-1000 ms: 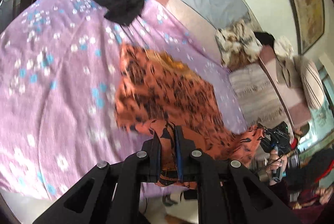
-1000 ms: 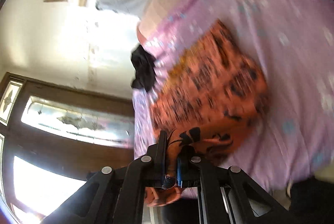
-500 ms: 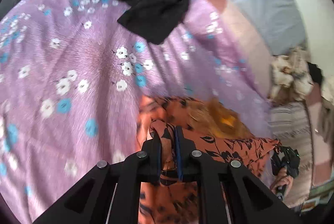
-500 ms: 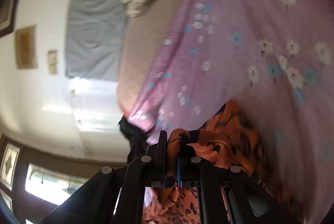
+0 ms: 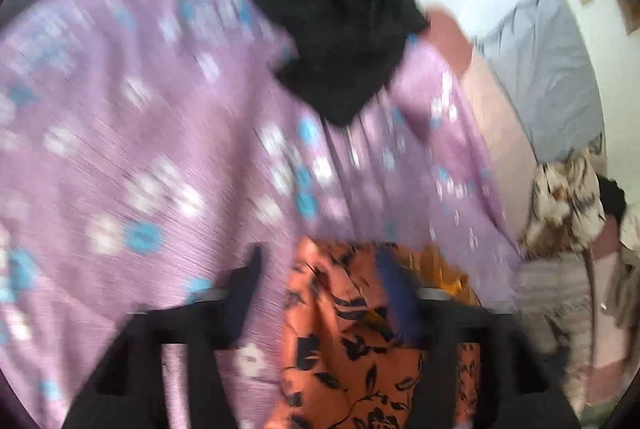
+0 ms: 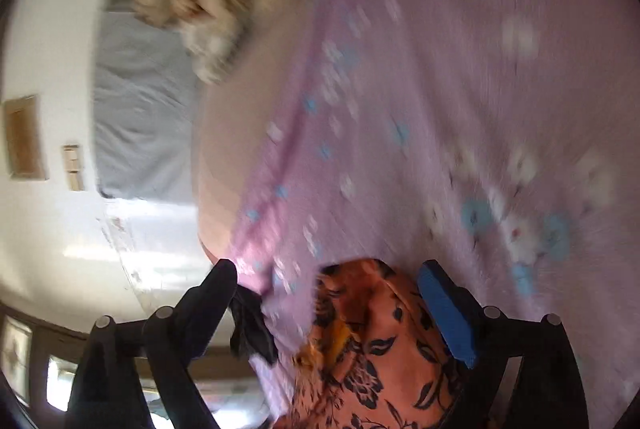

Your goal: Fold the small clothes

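An orange garment with a black flower print (image 5: 352,341) lies folded on the purple flowered bedsheet (image 5: 140,149), at the bottom of both views. My left gripper (image 5: 320,281) hovers low over its far edge. Its jaws are opening, and the cloth lies loose between them with no pad pressing on it. My right gripper (image 6: 328,273) stands over the same orange garment (image 6: 372,349). Its jaws are opening wide too, one blue pad (image 6: 444,313) clear of the cloth. Both views are blurred by motion.
A crumpled black garment (image 5: 340,41) lies farther up the bedsheet (image 6: 460,89), and the black garment (image 6: 252,329) also shows beside my right gripper's left finger. A grey pillow (image 5: 548,69) and a beige patterned cloth heap (image 5: 564,205) sit by the wall.
Both grippers carried the orange garment's edge forward and down across the bed, folding it over. Both then let go, and their jaws now stand apart.
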`<state>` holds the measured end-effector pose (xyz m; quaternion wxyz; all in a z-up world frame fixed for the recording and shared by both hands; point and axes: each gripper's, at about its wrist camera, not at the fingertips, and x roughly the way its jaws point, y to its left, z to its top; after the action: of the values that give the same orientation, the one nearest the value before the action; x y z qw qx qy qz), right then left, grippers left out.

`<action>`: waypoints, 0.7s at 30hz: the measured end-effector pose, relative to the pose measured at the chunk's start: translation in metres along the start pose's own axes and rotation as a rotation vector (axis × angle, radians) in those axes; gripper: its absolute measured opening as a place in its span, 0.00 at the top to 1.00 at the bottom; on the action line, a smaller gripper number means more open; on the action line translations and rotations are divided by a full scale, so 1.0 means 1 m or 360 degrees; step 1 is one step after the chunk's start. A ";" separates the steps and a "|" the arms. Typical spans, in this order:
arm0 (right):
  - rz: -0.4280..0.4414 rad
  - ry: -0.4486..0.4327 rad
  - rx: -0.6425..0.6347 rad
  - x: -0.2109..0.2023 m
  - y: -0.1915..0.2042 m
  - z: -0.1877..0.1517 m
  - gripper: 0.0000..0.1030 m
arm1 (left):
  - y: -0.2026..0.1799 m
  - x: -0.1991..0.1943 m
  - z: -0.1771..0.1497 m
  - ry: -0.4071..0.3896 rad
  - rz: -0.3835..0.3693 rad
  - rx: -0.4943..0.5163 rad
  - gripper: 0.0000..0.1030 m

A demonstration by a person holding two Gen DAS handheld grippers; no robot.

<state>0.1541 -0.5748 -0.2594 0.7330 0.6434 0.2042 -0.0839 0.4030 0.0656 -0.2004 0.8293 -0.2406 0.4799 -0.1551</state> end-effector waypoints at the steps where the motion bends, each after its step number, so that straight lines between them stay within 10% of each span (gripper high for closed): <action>1: 0.0007 0.0023 -0.0073 -0.004 0.010 -0.005 0.10 | -0.001 -0.021 -0.003 -0.0107 0.0024 0.0016 0.32; 8: -0.0247 0.0452 -0.0918 0.036 0.098 -0.139 0.52 | -0.032 -0.054 -0.084 -0.0003 0.0076 0.0491 0.32; 13: -0.0544 0.0907 -0.1399 0.119 0.091 -0.272 0.63 | -0.025 -0.032 -0.142 0.0131 0.0133 0.0607 0.32; 21: -0.0714 0.0642 -0.1417 0.236 0.119 -0.258 0.62 | -0.012 -0.005 -0.120 0.0172 0.0246 0.0497 0.30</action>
<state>0.3634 -0.2711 -0.2702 0.8452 0.2143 0.4892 -0.0186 0.2962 0.0283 -0.2410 0.8390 -0.0626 0.5110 -0.1761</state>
